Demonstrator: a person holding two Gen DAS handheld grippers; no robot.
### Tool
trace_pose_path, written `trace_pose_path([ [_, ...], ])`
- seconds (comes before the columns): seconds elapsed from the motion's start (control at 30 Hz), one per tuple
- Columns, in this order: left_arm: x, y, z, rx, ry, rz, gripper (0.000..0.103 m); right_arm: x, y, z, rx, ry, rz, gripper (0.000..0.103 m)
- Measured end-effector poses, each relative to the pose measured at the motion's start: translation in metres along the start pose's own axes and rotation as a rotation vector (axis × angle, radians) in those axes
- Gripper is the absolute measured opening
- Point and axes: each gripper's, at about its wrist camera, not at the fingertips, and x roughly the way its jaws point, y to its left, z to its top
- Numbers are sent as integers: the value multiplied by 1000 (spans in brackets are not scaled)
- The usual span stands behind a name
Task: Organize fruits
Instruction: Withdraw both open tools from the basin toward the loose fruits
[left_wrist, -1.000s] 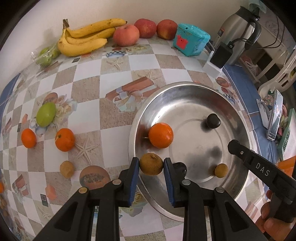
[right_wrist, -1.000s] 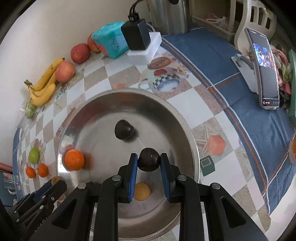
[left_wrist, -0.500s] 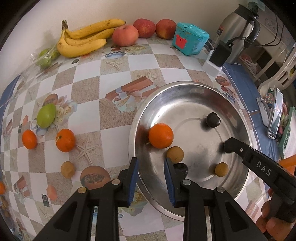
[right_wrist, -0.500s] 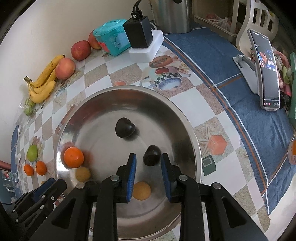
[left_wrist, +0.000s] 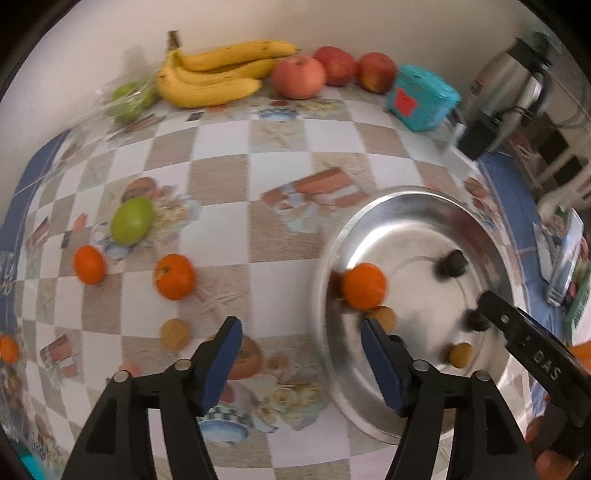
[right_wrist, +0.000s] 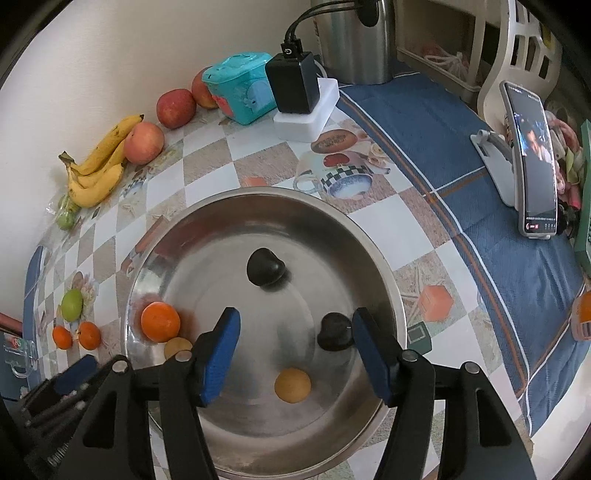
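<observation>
A steel bowl (right_wrist: 266, 190) holds an orange (right_wrist: 160, 321), a small brown fruit (right_wrist: 177, 347), a yellow-brown fruit (right_wrist: 292, 384) and two dark fruits (right_wrist: 264, 266). My right gripper (right_wrist: 295, 321) hangs over the bowl with its jaws opening. The nearer dark fruit (right_wrist: 334, 330) lies loose on the bowl floor by the right finger. My left gripper (left_wrist: 301, 332) straddles the bowl's left rim (left_wrist: 347, 229), jaws opening, nothing between them. On the table to the left lie two oranges (left_wrist: 173, 276), a green fruit (left_wrist: 132, 220) and a small brown fruit (left_wrist: 175, 334).
Bananas (left_wrist: 218, 74) and apples (left_wrist: 299, 76) line the back wall. A teal box (right_wrist: 240, 86), a black charger on a white block (right_wrist: 295, 83) and a steel kettle (right_wrist: 351, 40) stand behind the bowl. A phone on a stand (right_wrist: 532, 162) is at the right.
Both grippers let go: the brown fruit dropped from the left and rolled beside the orange; the dark fruit dropped from the right onto the bowl floor. Both jaws spread wide. The left view swung leftward.
</observation>
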Motion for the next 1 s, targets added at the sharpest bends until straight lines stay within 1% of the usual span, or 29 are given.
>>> trace_pose_path([
  [0.03,0,5,1,-20,6,17,76,0,1,0,-6,1,-4,66],
  [0.1,1,15,1,-55,15,36,76,0,3,-1,-15,3,-6,68],
  [0.13,2,20,1,-72,20,37,76,0,4,-1,-19,3,-7,69],
  [0.43,-5,57,3,-203,19,27,76,-3,21,-7,-78,-1,2,70],
  [0.53,-7,62,4,-221,12,32,76,-5,29,-9,-102,-4,10,70],
  [0.67,-8,63,4,-222,12,32,77,-8,35,-11,-122,-10,17,70],
  [0.73,-7,62,4,-217,14,36,81,-9,36,-11,-124,-12,19,70],
  [0.8,-6,62,4,-212,18,45,88,-9,36,-11,-124,-11,17,70],
  [0.87,-4,62,3,-211,23,59,100,-8,36,-11,-118,-9,20,71],
  [0.9,-3,62,2,-214,25,63,103,-8,36,-11,-115,-7,23,74],
  [1.0,0,64,1,-220,26,80,103,-6,36,-12,-113,-7,25,75],
])
